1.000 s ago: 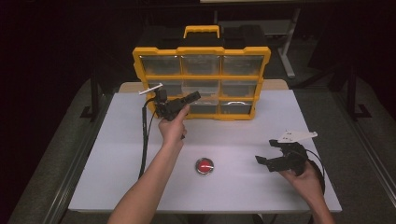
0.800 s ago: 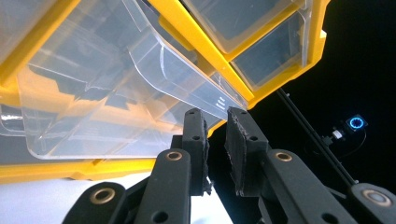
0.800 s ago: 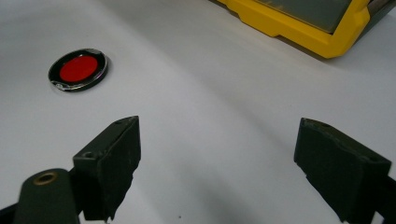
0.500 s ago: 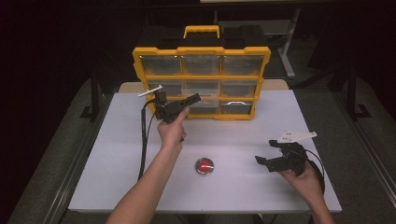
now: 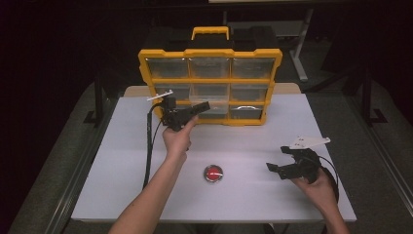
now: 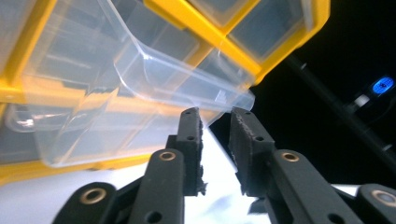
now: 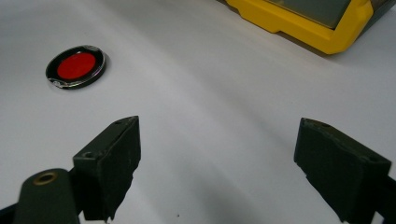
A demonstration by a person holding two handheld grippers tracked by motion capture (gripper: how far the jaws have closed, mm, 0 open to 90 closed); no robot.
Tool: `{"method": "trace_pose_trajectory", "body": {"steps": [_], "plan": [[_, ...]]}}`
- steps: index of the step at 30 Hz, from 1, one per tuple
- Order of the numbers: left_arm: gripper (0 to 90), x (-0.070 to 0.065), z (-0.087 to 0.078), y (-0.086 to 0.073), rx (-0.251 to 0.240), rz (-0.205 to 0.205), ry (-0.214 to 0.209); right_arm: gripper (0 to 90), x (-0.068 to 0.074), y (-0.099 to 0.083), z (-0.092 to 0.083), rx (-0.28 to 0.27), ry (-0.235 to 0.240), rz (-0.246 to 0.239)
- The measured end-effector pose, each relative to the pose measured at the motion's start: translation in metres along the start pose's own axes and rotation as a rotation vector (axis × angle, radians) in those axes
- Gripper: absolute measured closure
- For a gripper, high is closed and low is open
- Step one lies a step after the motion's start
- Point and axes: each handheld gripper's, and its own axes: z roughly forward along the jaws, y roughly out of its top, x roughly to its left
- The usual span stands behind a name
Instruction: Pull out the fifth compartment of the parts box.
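Note:
A yellow organizer [image 5: 209, 80] with clear drawers stands upright at the back of the table. Its middle clear drawer [image 5: 212, 100] is pulled partly out. My left gripper [image 5: 204, 105] reaches to that drawer's front. In the left gripper view the drawer [image 6: 116, 93] juts out just above the jaws of my left gripper [image 6: 215, 114]. Those jaws have just been opening, and a narrow gap shows between the pads, with the drawer's lip at the tips and not pressed. My right gripper [image 5: 272, 168] rests low at the table's right, wide open [image 7: 217, 140] and empty.
A round red disc with a dark rim [image 5: 213, 173] lies on the white table [image 5: 272, 126], left of my right gripper, and also shows in the right gripper view [image 7: 76, 66]. The organizer's lower corner [image 7: 299, 28] shows beyond it. A black cable trails from my left gripper.

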Motion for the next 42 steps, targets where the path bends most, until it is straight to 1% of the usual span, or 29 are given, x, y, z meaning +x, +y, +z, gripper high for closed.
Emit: {"method": "trace_pose_trajectory", "body": {"steps": [3,4,7,8,9,10,11,12,13,14,16,18,22,26,28,29,33,39,42], "plan": [[64.7,-0.004,-0.001,0.000,0.038,0.066,-0.001,13.8,0.001,0.000,0.001,-0.001,0.000,0.000],[62.9,-0.006,-0.002,0.000,0.051,0.079,0.002,13.8,0.001,0.000,0.001,-0.001,0.000,-0.002],[57.0,-0.010,-0.004,0.002,0.107,0.181,-0.004,13.8,0.001,0.000,0.001,0.001,0.000,-0.002],[55.2,-0.012,-0.005,0.002,0.122,0.206,-0.009,13.8,0.001,0.000,0.000,0.004,-0.001,-0.002],[53.3,-0.014,-0.006,0.004,0.144,0.245,-0.018,13.8,0.000,-0.001,0.000,0.005,-0.001,-0.001],[51.8,-0.016,-0.007,0.005,0.158,0.267,-0.019,13.8,0.000,-0.001,0.000,0.006,-0.001,-0.002],[50.4,-0.019,-0.008,0.006,0.181,0.306,-0.021,13.8,0.000,-0.001,0.000,0.005,-0.002,-0.002],[49.7,-0.021,-0.009,0.008,0.195,0.334,-0.025,13.8,0.000,-0.001,0.000,0.005,-0.002,-0.003],[48.8,-0.023,-0.010,0.008,0.206,0.350,-0.027,13.8,0.000,-0.001,0.000,0.005,-0.002,-0.004],[47.8,-0.025,-0.011,0.010,0.222,0.381,-0.028,13.8,-0.001,-0.001,-0.001,0.005,-0.002,-0.004],[47.0,-0.030,-0.012,0.013,0.243,0.425,-0.035,13.8,-0.001,-0.001,-0.001,0.000,-0.005,-0.003],[46.0,-0.034,-0.015,0.019,0.272,0.481,-0.048,13.8,-0.002,-0.001,-0.002,0.002,-0.006,-0.004],[45.0,-0.042,-0.016,0.028,0.303,0.539,-0.067,13.8,-0.002,-0.002,-0.002,0.002,-0.003,0.001],[44.8,-0.051,-0.016,0.038,0.348,0.622,-0.066,13.8,-0.002,-0.002,-0.002,0.002,-0.003,0.000],[44.7,-0.055,-0.015,0.042,0.365,0.651,-0.066,13.8,-0.002,-0.002,-0.002,-0.001,-0.004,0.001],[44.7,-0.057,-0.014,0.045,0.376,0.674,-0.070,13.8,-0.002,-0.002,-0.002,-0.001,-0.003,0.001],[44.9,-0.063,-0.012,0.052,0.399,0.721,-0.073,13.8,-0.001,-0.002,-0.002,0.003,-0.005,-0.003],[44.7,-0.067,-0.007,0.062,0.426,0.784,-0.079,13.8,-0.001,-0.002,-0.002,0.000,-0.007,-0.008],[44.7,-0.068,-0.005,0.068,0.441,0.800,-0.078,13.8,-0.002,-0.002,-0.003,0.000,-0.009,-0.008]]}}
